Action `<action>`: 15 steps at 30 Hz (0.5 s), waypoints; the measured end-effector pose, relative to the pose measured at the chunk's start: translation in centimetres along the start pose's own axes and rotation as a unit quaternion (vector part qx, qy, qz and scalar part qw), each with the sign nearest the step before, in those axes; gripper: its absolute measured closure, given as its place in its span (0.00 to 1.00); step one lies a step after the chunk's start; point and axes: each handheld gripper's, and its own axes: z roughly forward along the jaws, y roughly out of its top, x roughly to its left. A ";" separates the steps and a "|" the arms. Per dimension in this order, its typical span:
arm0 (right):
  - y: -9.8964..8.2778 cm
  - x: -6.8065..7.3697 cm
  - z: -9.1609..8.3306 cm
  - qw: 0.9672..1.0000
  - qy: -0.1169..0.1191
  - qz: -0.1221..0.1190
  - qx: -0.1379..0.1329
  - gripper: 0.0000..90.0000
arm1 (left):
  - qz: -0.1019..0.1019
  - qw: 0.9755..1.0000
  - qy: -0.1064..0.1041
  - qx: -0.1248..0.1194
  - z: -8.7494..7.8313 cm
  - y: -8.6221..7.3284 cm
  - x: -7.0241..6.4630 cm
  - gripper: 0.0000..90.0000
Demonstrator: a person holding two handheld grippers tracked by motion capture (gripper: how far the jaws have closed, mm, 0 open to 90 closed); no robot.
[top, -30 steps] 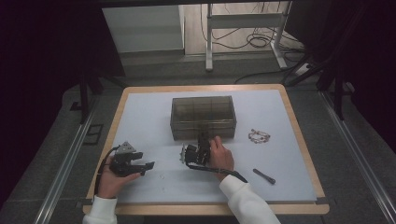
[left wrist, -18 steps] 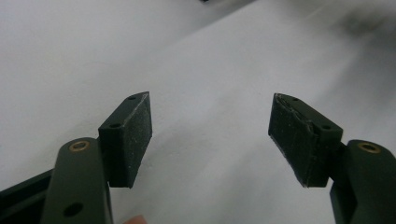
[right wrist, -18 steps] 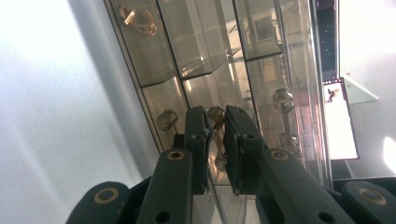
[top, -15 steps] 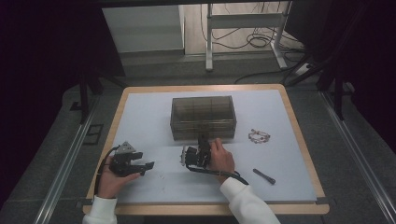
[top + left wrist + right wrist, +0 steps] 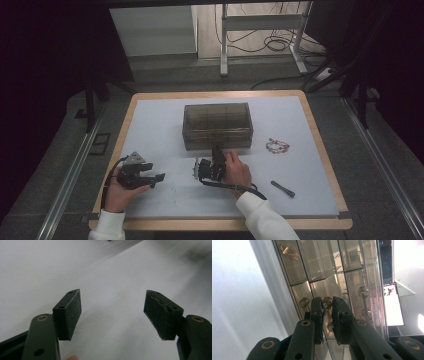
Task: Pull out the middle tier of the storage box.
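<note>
Right tool (image 5: 327,305) nearly closed on a drawer knob (image 5: 327,301) of the clear box (image 5: 217,125).

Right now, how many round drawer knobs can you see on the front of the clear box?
4 in the right gripper view: one knob left of the right tool, one between its jaws, two to the right. More may hide behind the jaws.

The white-topped table (image 5: 150,125) bears a clear drawer box (image 5: 217,125), bracelet (image 5: 277,146) and pen (image 5: 283,189).
</note>
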 end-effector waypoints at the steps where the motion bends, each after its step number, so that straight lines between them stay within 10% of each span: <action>1: 0.0 -0.1 -0.1 1.000 0.007 0.006 -0.003 0.85 | 0.000 1.000 0.000 -0.001 0.0 0.0 0.0 0.34; 15: -0.7 -1.8 -1.1 0.992 0.074 0.098 -0.031 0.68 | 0.000 1.000 0.001 -0.001 0.0 0.0 0.0 0.34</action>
